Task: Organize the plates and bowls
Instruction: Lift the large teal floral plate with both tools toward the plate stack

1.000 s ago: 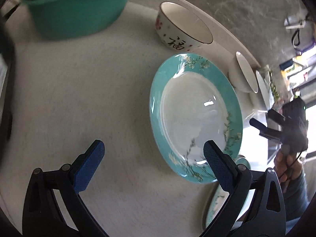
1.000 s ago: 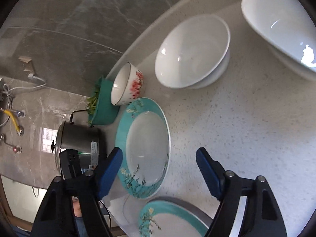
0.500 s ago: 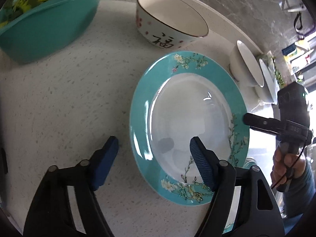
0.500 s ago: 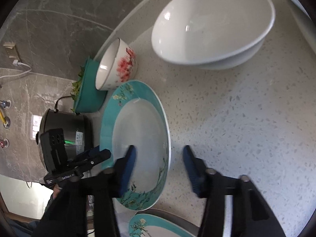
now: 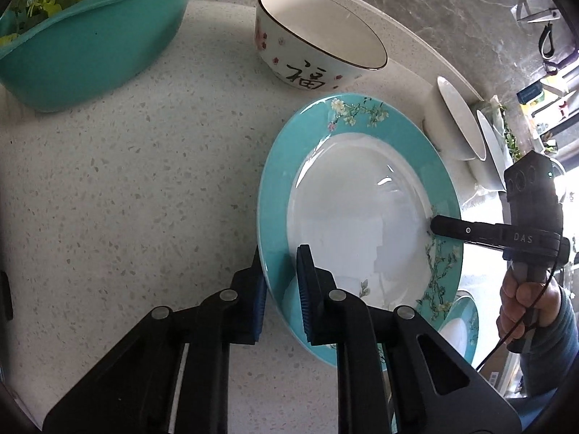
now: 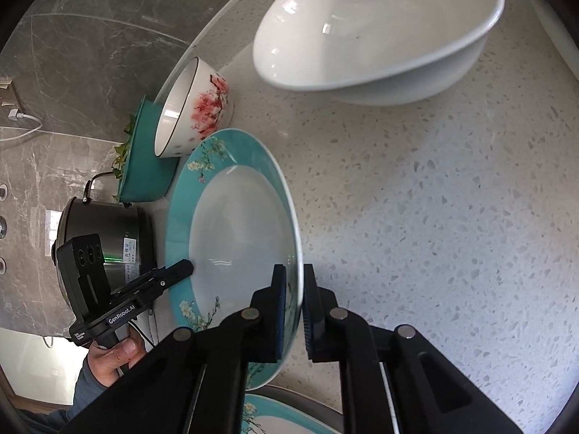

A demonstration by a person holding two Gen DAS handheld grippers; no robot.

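— While both grippers sit at the teal-rimmed plate (image 5: 354, 217), what are the jaws doing?

— The left gripper (image 5: 280, 289) has just been closing and now pinches the plate's near rim between its blue pads. The right gripper (image 6: 294, 302) has likewise just been closing and clamps the opposite rim.

— Where is the plate?

— On the speckled counter (image 5: 126, 181), just in front of the red-blossom bowl (image 5: 318, 47), with a white bowl (image 6: 380, 32) to the right. A teal basin of greens (image 5: 90, 36) stands at the far left, and a second teal-rimmed plate (image 6: 275, 416) lies nearer the counter's edge.
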